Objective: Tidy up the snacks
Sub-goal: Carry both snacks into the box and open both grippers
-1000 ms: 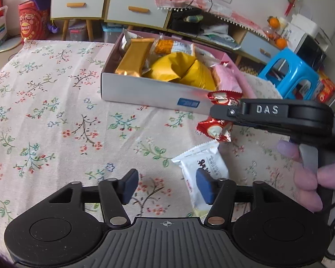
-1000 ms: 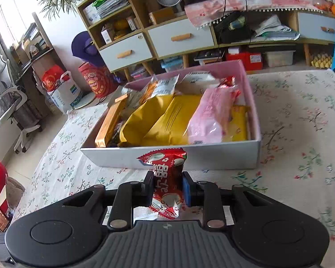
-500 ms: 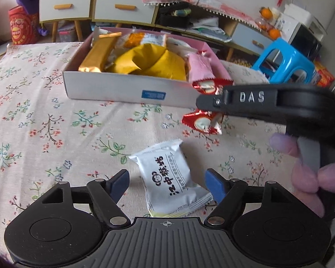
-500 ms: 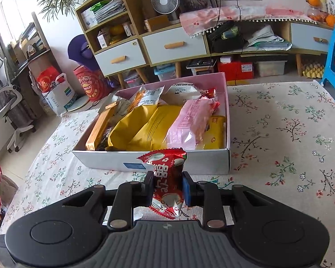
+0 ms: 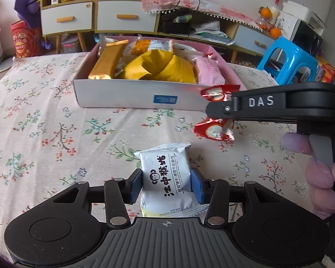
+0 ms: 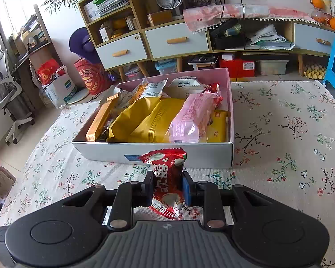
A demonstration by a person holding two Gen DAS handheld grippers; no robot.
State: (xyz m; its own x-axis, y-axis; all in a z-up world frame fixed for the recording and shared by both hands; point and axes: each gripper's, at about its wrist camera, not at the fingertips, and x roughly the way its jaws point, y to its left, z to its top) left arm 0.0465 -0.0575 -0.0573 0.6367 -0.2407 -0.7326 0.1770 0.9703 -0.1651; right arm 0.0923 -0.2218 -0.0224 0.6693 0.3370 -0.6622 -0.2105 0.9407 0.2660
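A white snack packet (image 5: 165,174) with black lettering lies on the floral tablecloth, between the blue pads of my left gripper (image 5: 166,186). Its jaws are closing and the pads touch both sides of the packet. My right gripper (image 6: 167,187) is shut on a red snack packet (image 6: 165,174), held upright just above the cloth in front of the box. In the left wrist view this red packet (image 5: 214,130) hangs at the right under the black right gripper, which a hand holds. The white box (image 6: 212,154) with a pink inside holds yellow, gold and pink snack bags.
The box front wall (image 5: 122,96) stands across the table's middle. A blue stool (image 5: 288,60) sits beyond the table's right edge. Drawers and shelves (image 6: 122,51) line the far wall. Floral cloth (image 6: 290,134) stretches right of the box.
My left gripper slid over the white packet, spread wider, then closed until the pads met its sides. The right gripper kept still with the red packet.
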